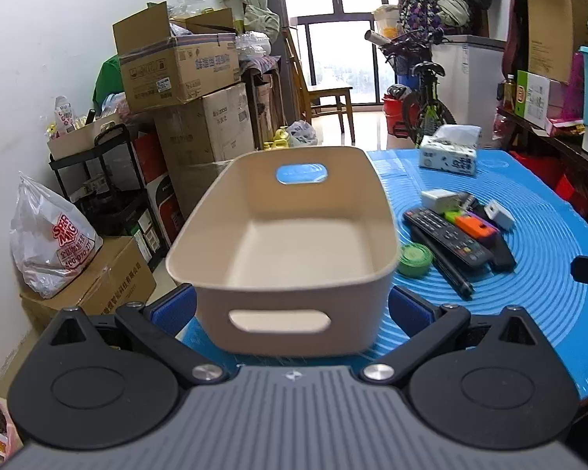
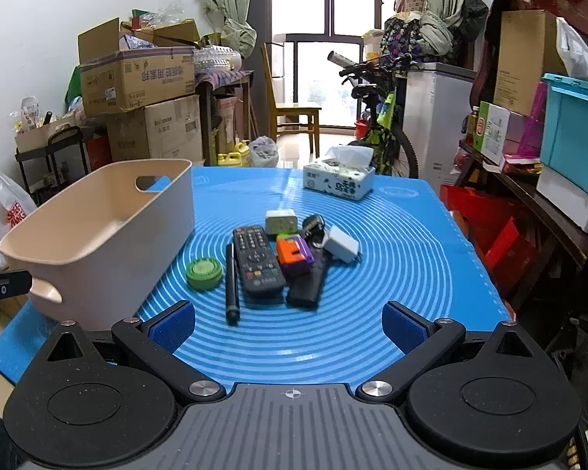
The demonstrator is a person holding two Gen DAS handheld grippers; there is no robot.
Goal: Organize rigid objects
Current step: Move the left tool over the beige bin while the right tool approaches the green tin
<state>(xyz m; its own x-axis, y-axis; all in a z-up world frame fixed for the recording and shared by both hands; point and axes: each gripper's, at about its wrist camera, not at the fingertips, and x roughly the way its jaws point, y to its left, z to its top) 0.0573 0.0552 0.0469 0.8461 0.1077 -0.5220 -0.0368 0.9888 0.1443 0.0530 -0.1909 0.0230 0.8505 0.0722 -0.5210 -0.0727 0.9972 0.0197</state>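
Note:
An empty beige bin (image 1: 294, 250) stands on the left part of the blue mat (image 2: 411, 274). My left gripper (image 1: 292, 309) is open, its blue pads either side of the bin's near end. Whether the pads touch the bin I cannot tell. To the bin's right lies a pile: a green round tin (image 2: 204, 272), a black pen (image 2: 231, 282), a black remote (image 2: 256, 260), an orange and purple block (image 2: 293, 254), a white adapter (image 2: 280, 221), keys (image 2: 313, 223), a white charger (image 2: 343, 244) and a second black remote (image 2: 307, 286). My right gripper (image 2: 290, 329) is open, just short of the pile.
A tissue box (image 2: 339, 182) sits at the mat's far end. Stacked cardboard boxes (image 2: 137, 78) and a black cart (image 1: 109, 180) crowd the left of the table. A bicycle (image 2: 384, 125) stands behind it, and shelves with boxes (image 2: 529, 137) run along the right.

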